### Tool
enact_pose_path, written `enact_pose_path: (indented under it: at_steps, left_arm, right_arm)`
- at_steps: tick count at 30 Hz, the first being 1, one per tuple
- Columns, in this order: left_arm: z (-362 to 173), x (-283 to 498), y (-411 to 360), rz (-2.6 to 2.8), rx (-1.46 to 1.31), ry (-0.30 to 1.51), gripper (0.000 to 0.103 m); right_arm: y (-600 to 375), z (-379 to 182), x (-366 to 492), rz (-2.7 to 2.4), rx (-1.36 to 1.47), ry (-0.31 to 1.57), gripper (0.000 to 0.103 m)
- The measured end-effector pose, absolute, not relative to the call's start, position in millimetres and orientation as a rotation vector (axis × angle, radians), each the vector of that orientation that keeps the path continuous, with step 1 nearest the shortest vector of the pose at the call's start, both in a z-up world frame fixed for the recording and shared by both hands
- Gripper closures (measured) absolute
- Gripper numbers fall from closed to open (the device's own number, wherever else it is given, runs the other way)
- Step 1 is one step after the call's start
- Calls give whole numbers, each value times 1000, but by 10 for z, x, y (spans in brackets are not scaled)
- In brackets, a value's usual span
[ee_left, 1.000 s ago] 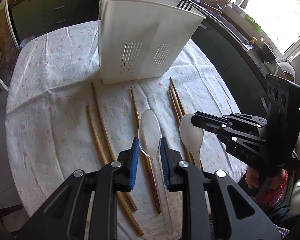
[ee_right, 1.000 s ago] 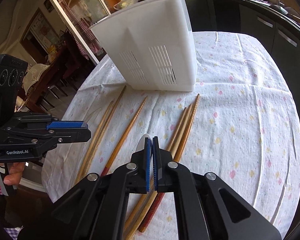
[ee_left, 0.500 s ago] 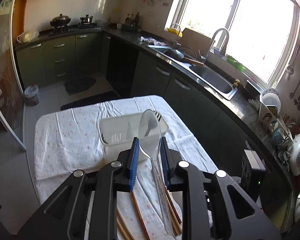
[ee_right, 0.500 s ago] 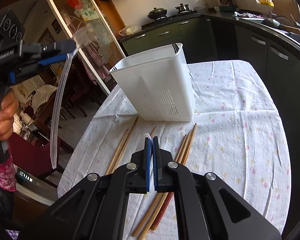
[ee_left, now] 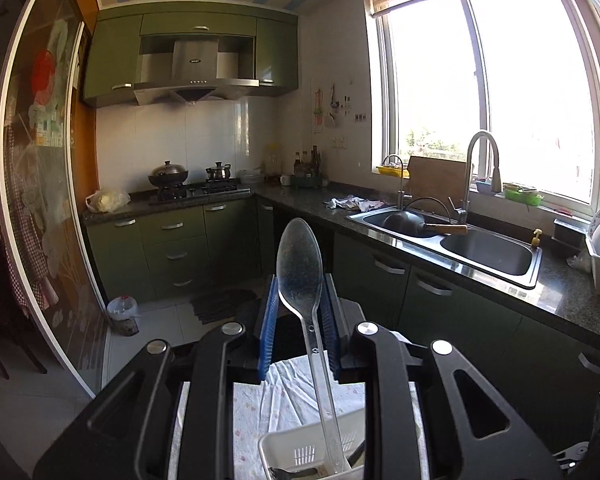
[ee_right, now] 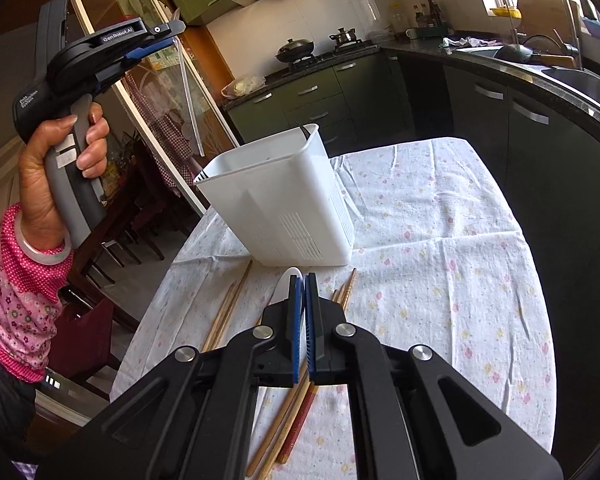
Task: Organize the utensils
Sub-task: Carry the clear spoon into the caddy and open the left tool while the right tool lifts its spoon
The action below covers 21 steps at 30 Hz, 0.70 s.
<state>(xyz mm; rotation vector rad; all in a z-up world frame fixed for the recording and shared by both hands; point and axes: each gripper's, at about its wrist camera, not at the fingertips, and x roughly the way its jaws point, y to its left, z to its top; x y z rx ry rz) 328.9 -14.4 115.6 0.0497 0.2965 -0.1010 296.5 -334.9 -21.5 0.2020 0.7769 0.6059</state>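
My left gripper (ee_left: 299, 308) is shut on a clear plastic spoon (ee_left: 300, 264), bowl up. Its handle hangs down over the white utensil holder (ee_left: 300, 448). In the right wrist view the left gripper (ee_right: 172, 34) is raised high above the white holder (ee_right: 284, 204), with the clear spoon's handle (ee_right: 190, 100) hanging toward the holder's opening. My right gripper (ee_right: 303, 292) is shut with nothing visible between its pads, low over the table in front of the holder. A white spoon (ee_right: 284, 280) and several wooden chopsticks (ee_right: 228, 308) lie on the cloth beneath it.
The table wears a white floral cloth (ee_right: 440, 260). More chopsticks (ee_right: 292, 420) lie near the table's front edge. Green kitchen cabinets (ee_left: 172, 248), a stove and a sink (ee_left: 460, 240) stand beyond the table. Chairs stand left of the table (ee_right: 112, 240).
My left gripper has lifted the clear spoon off the table and tipped it upright above the holder. My right gripper has risen and drawn back a little, still shut.
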Motion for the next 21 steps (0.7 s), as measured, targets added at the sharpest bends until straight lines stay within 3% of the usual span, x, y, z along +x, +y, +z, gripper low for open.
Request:
enact_pose_path:
  at_steps: [11,21]
  left_arm:
    - [645,3530,-161,-51,78,334,82]
    - [257,3558,-131,-60,84,404,82]
  right_arm:
    - [-3252,82,2961,617,170,709,100]
    - [-3110,722,3085,566,122,544,100]
